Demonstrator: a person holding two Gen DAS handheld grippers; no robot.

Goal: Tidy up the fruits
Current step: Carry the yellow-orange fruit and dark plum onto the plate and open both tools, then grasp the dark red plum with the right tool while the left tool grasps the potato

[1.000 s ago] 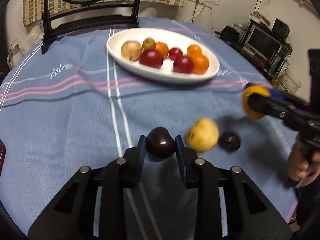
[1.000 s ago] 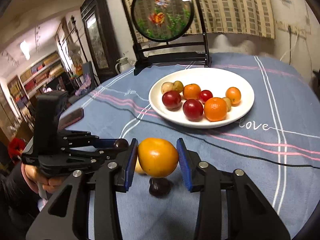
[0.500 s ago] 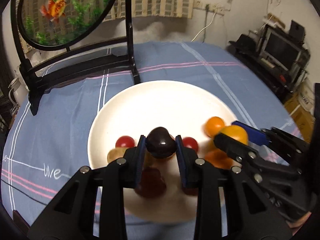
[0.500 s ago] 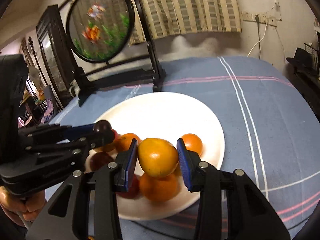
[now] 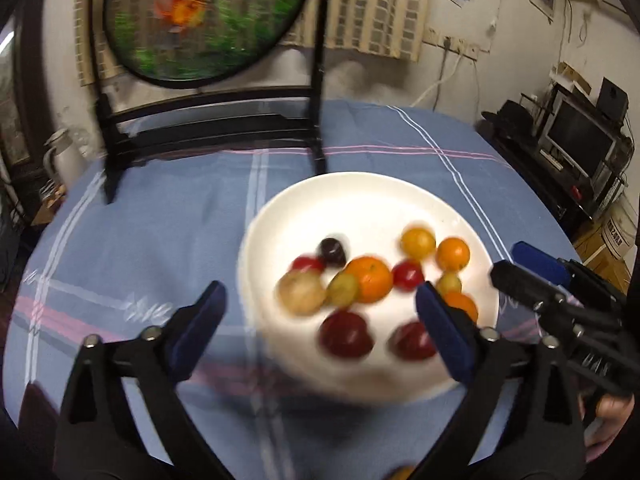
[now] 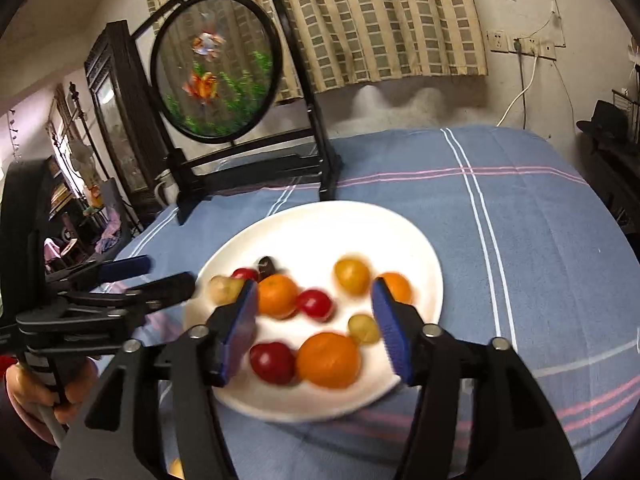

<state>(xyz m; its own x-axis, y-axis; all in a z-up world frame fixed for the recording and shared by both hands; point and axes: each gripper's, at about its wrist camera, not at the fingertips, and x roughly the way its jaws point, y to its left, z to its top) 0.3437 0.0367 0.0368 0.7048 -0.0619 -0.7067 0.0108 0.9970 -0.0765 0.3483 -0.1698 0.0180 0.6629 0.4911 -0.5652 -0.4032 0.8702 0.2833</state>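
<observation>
my left gripper point(image 5: 320, 332) has just sprung wide, empty, over the round white ceramic plate point(image 5: 360, 200). my right gripper point(image 6: 316, 328) has just parted too, holding nothing.

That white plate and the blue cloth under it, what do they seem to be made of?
The white plate looks like glazed ceramic, though it could be melamine: smooth, evenly white, with a faint sheen on its rim. The blue cloth looks like matte woven cotton: it drapes softly over the table's edge, and its white and pink stripes look woven in.
</observation>
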